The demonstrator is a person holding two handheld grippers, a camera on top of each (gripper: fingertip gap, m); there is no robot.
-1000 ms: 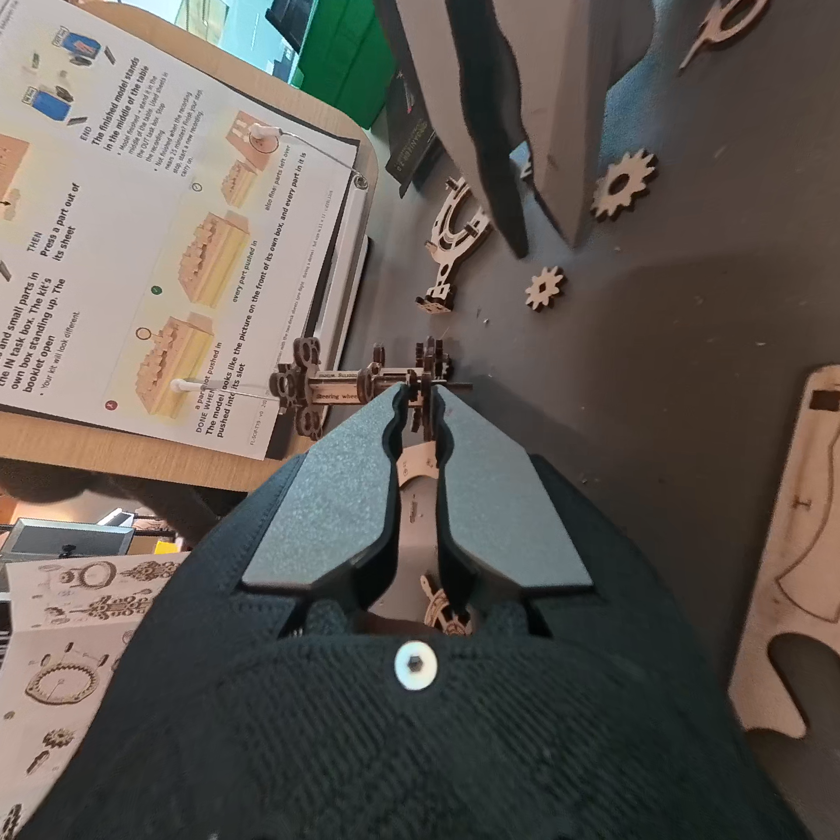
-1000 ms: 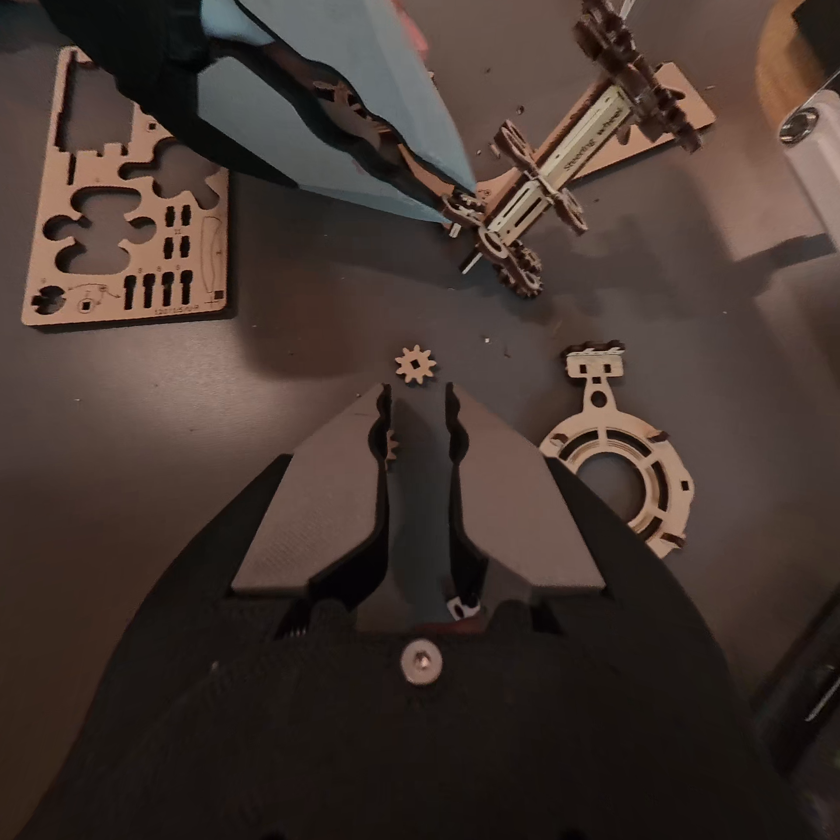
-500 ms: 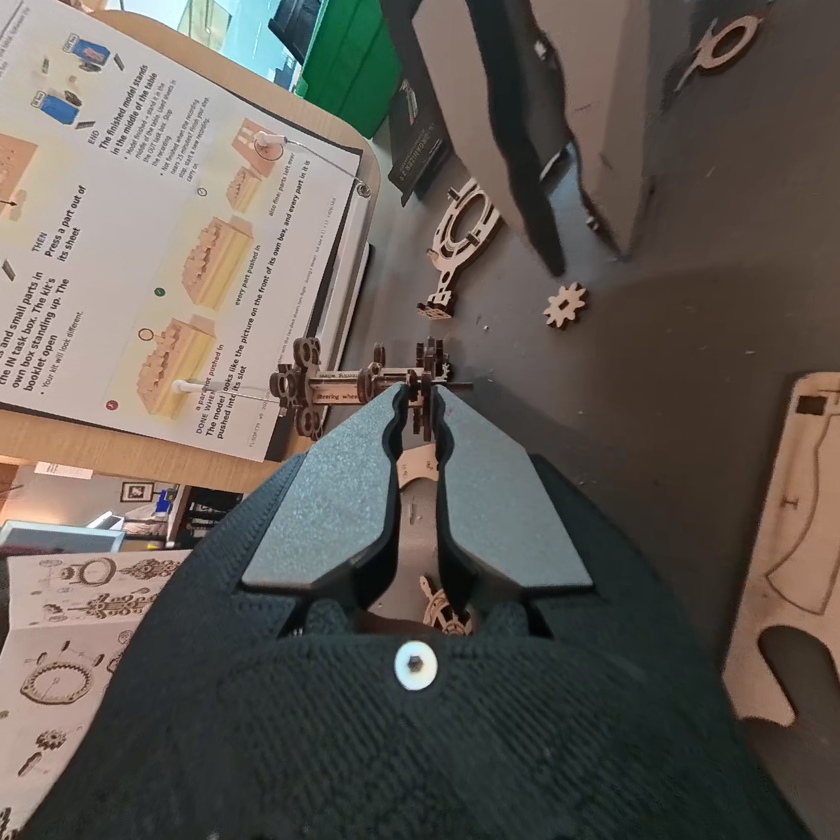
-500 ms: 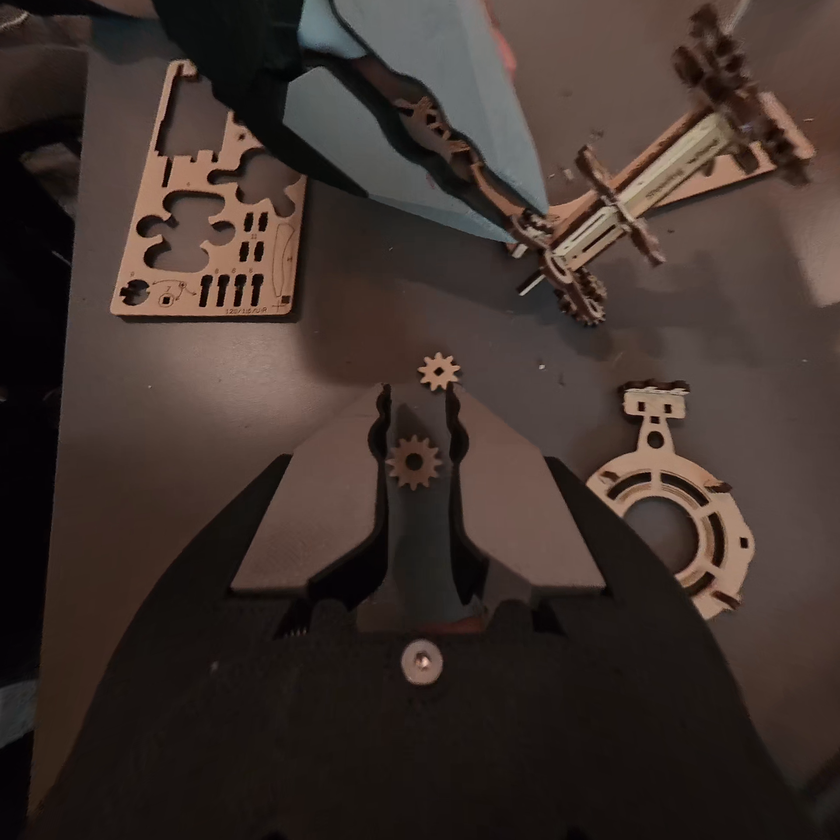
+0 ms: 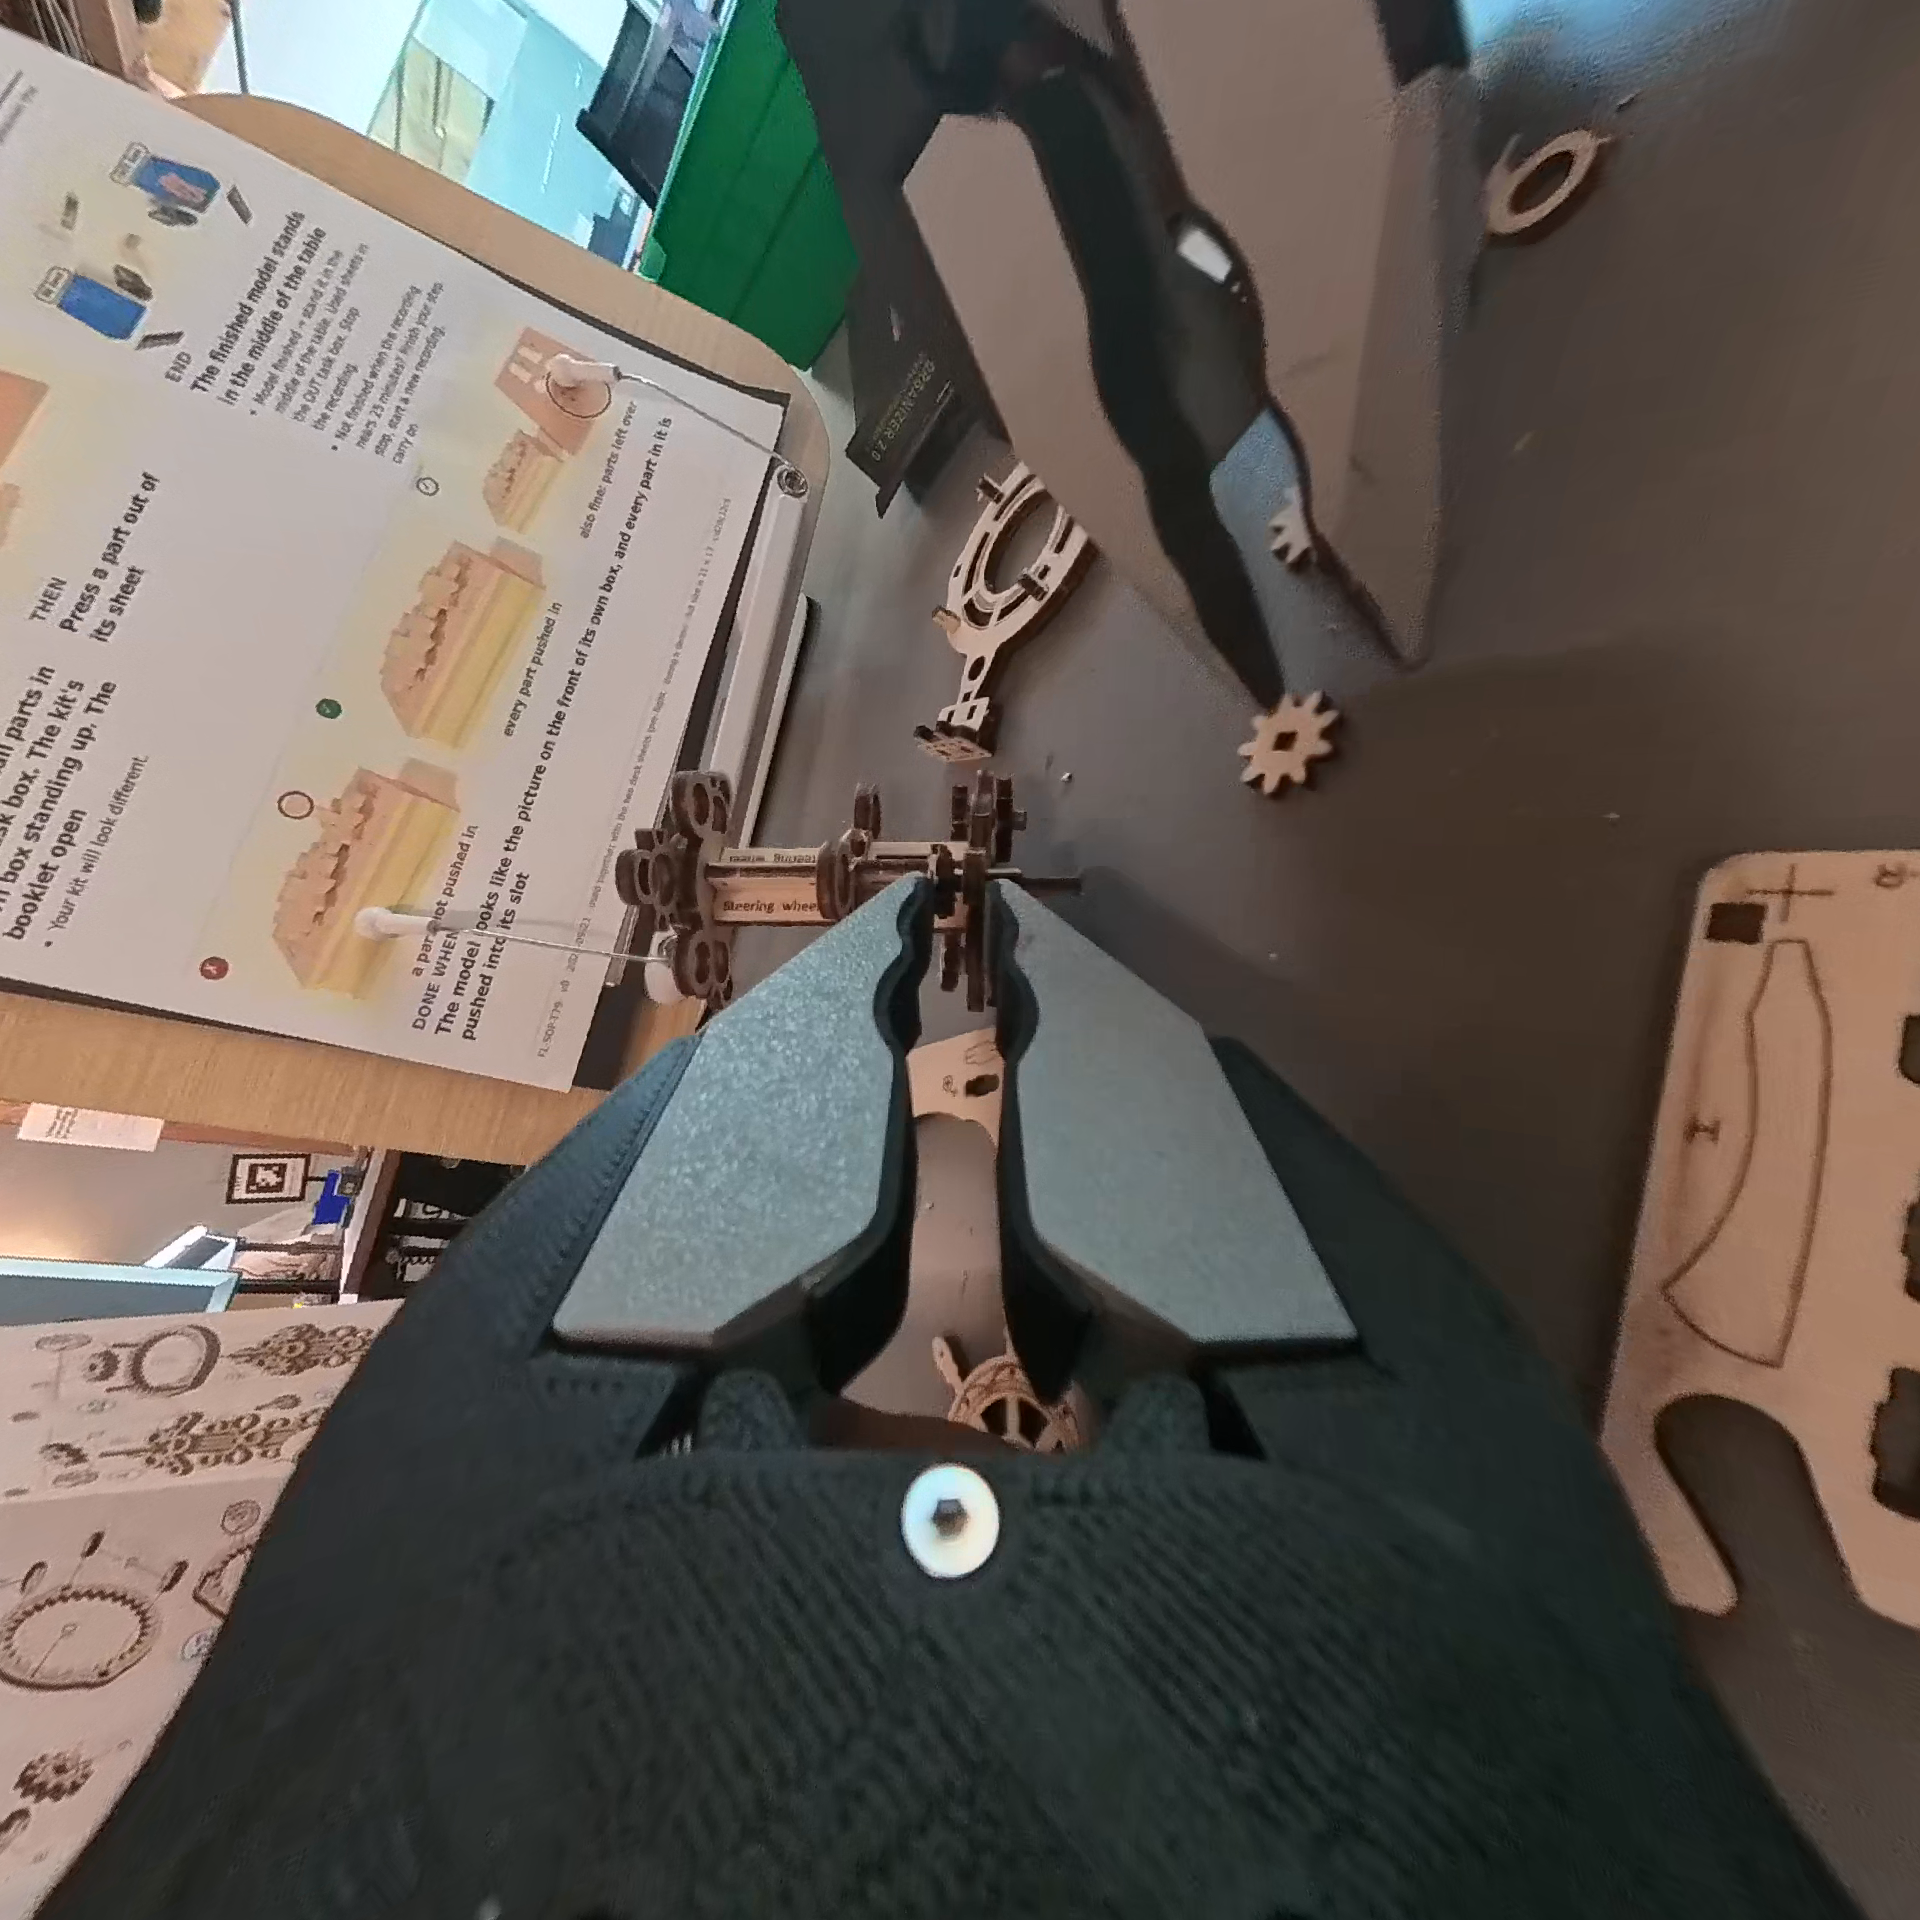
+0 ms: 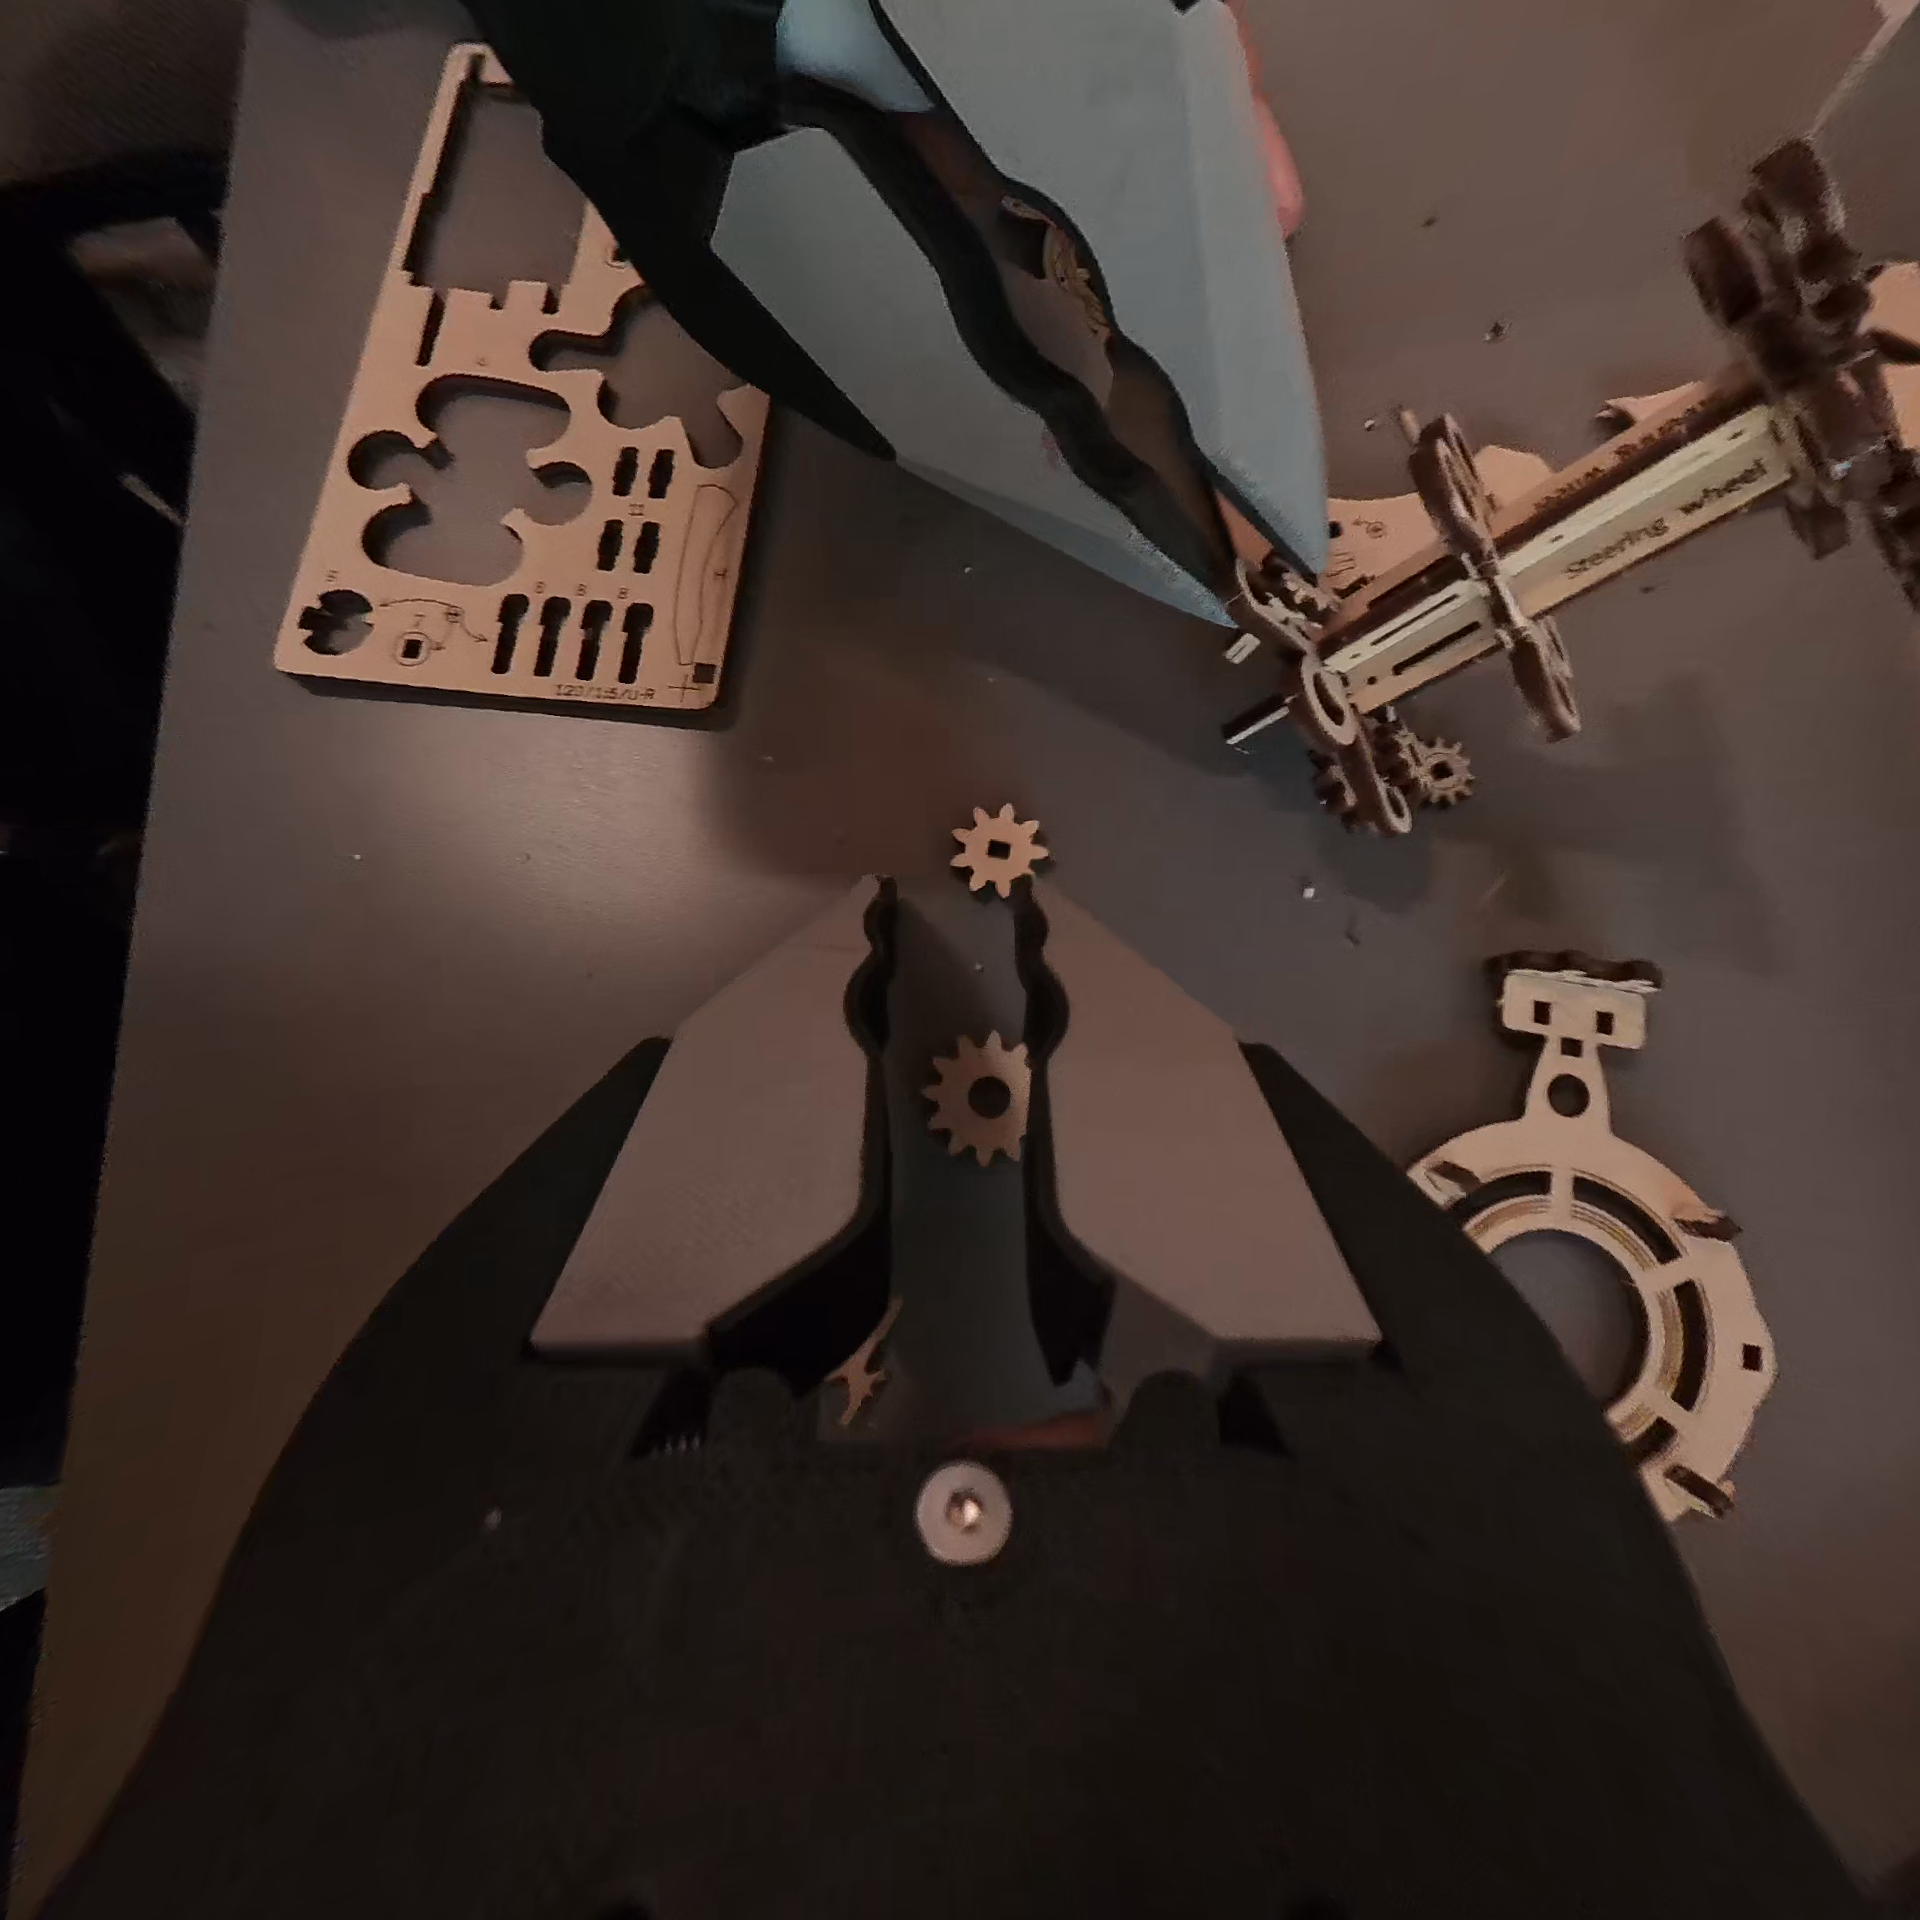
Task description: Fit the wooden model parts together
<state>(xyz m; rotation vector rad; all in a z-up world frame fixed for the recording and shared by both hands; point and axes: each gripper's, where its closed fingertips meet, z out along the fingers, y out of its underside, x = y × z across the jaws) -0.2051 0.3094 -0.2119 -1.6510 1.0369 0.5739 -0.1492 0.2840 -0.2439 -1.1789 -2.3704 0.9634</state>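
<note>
Since a second ago, the right hand-held gripper (image 6: 956, 899) has pulled back, fingers apart, uncovering a round-holed gear (image 6: 977, 1096) between them; another gear (image 6: 1000, 848) lies at its tips. Left hand-held gripper (image 5: 956, 914) pinches the wooden shaft assembly (image 5: 821, 883), long axis running left-right.

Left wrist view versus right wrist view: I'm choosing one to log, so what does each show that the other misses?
Left only: the instruction sheet and assembly booklet. Right only: the round-holed gear lying between the open right gripper fingers. Both: the left gripper shut on the wooden assembly, the square-holed gear, the ring part.
</note>
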